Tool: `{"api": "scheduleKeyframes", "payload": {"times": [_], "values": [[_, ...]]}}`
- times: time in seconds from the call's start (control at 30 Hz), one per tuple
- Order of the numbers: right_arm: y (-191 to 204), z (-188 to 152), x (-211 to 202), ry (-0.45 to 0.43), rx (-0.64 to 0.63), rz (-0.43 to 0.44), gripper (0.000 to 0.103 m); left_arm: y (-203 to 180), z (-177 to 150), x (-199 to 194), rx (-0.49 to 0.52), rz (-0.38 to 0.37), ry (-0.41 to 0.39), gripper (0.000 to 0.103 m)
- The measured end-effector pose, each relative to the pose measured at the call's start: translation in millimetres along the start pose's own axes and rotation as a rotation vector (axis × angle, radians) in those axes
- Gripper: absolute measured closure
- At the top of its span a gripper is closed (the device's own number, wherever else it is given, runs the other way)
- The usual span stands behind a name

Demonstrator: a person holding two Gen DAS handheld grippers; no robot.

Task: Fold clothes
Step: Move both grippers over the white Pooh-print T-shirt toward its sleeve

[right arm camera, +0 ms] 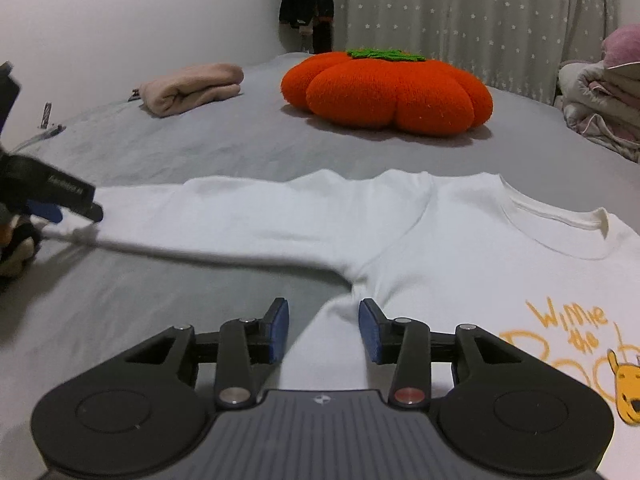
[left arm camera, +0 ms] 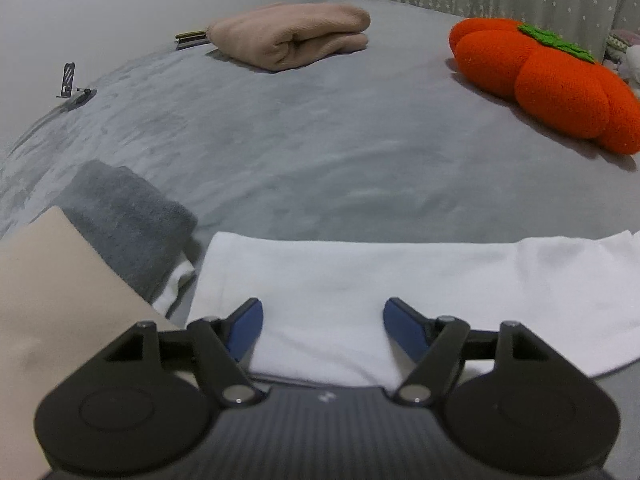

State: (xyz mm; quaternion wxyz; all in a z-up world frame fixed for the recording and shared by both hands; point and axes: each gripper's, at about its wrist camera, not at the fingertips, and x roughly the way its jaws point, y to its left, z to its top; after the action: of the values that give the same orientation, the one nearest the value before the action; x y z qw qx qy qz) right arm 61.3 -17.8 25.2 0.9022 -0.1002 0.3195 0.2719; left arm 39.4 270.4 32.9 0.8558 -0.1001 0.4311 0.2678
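A white long-sleeved shirt [right arm camera: 460,248] with a yellow cartoon print lies flat on the grey bed [right arm camera: 240,144], one sleeve [right arm camera: 240,216] stretched out to the left. My right gripper [right arm camera: 324,310] is open just above the shirt's underarm, with a ridge of white cloth between the blue pads but not pinched. My left gripper [left arm camera: 323,310] stands wide open over the end of that sleeve [left arm camera: 400,276], the cloth lying flat between its fingers. In the right wrist view, the left gripper [right arm camera: 74,208] shows at the sleeve's cuff.
An orange pumpkin cushion [right arm camera: 388,92] and a folded beige garment [right arm camera: 192,88] lie further back on the bed. A folded dark grey cloth [left arm camera: 124,216] and a beige surface [left arm camera: 60,304] sit left of the sleeve. Piled bedding [right arm camera: 600,100] is at the right.
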Motion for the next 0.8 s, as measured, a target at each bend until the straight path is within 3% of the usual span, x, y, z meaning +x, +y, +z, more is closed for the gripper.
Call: {"api": "scheduleKeyframes", "payload": {"times": [0.27, 0.8], "values": [[12.5, -22.6, -33.5, -0.001, -0.021, 0.025, 0.062, 16.6, 2.5, -2.8, -0.046, 0.032, -0.01, 0.035], [52.9, -76.7, -99.9, 0.021, -0.088, 0.154, 0.063, 36.7, 6.4, -14.3, -0.084, 0.021, -0.048, 0.036]]}}
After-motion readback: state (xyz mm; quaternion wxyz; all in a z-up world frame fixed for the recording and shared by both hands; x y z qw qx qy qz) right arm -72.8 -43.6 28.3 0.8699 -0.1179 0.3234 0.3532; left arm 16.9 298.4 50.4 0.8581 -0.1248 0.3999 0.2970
